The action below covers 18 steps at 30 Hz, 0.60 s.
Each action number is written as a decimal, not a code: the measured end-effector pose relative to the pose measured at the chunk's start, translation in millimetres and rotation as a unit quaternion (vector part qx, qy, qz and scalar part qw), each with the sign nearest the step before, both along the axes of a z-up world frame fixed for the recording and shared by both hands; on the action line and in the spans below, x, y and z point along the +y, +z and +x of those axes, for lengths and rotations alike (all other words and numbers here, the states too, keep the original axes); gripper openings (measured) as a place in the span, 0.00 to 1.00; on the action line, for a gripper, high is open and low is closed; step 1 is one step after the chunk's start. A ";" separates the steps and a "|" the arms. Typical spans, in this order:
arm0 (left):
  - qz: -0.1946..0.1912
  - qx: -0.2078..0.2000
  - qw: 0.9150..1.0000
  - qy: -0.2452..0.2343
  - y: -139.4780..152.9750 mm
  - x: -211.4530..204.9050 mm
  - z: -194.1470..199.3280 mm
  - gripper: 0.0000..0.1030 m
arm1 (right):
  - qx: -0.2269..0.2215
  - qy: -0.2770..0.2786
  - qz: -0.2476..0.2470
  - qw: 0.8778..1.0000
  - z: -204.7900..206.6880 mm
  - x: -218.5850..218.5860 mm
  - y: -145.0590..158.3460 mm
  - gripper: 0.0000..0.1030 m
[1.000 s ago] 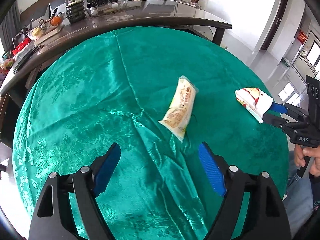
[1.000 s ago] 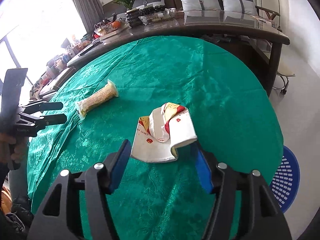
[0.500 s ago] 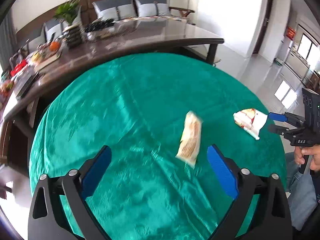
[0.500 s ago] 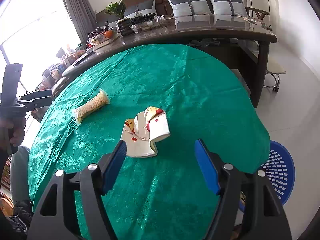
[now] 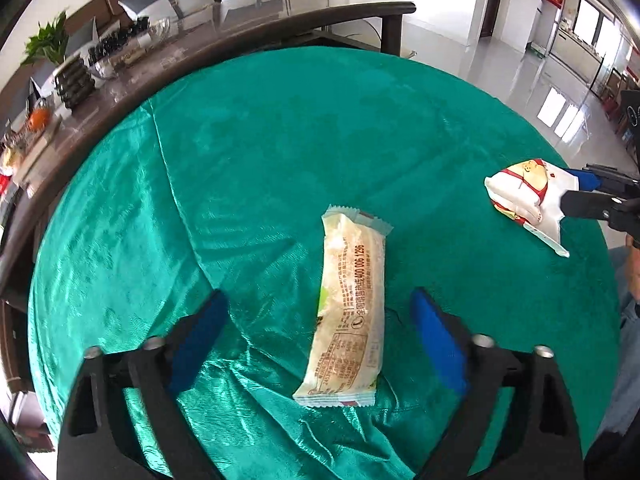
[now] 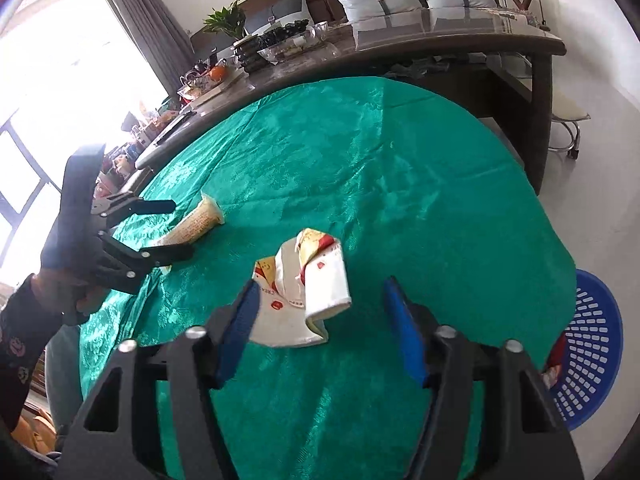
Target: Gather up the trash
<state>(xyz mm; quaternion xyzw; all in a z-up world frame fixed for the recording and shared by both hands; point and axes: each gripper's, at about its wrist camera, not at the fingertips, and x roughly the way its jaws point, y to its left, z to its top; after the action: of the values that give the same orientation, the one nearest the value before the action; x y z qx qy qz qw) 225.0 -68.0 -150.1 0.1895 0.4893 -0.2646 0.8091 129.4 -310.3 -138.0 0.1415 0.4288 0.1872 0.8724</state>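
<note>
A long yellowish snack wrapper (image 5: 348, 312) lies flat on the green tablecloth (image 5: 280, 152), between the blue pads of my left gripper (image 5: 320, 320). Those jaws are closing and neither pad touches it. A crumpled white and red wrapper (image 6: 304, 300) sits between the pads of my right gripper (image 6: 322, 320). Its jaws are closing too; the left pad is at the wrapper's edge and the right pad stands clear. Each view shows the other side: the right gripper (image 5: 570, 190) around the crumpled wrapper (image 5: 524, 196), and the left gripper (image 6: 182, 228) around the long wrapper (image 6: 196, 224).
A blue perforated basket (image 6: 592, 344) stands on the floor past the table's right edge, with something red inside. A dark curved table (image 6: 400, 52) with a plant, trays and fruit runs behind the round one. A person's hand (image 6: 60, 292) holds the left gripper.
My left gripper moved in over the long wrapper, which now lies between narrower jaws. My right gripper's jaws closed in around the crumpled wrapper.
</note>
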 end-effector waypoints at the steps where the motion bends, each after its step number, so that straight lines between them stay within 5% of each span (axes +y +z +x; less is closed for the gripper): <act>1: -0.005 0.013 1.000 0.003 -3.1 0.3 1.4 0.61 | 0.005 -0.001 0.008 1.000 3.1 0.0 -0.1 0.29; 2: -0.017 0.017 1.000 0.004 -2.2 1.5 1.4 0.47 | 0.007 -0.002 0.012 1.000 4.7 -0.3 0.0 0.15; 4: -0.023 0.014 1.000 0.009 0.1 1.7 1.4 0.21 | 0.005 0.000 0.012 1.000 4.4 1.8 4.0 0.08; 12: -0.068 0.002 0.998 0.016 27.0 -26.0 -15.7 0.15 | -0.038 -0.018 0.017 0.999 -26.4 -17.3 33.5 0.07; 18: -0.102 0.001 0.994 -0.033 57.0 -107.9 -45.2 0.15 | -0.045 -0.084 0.000 0.995 -38.9 -80.3 54.8 0.07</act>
<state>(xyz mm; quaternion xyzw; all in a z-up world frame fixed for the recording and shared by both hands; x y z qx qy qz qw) 179.8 -175.9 -93.0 0.1223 0.4538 -0.3399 0.8146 90.5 -390.7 -83.1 0.1682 0.3755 0.1191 0.9036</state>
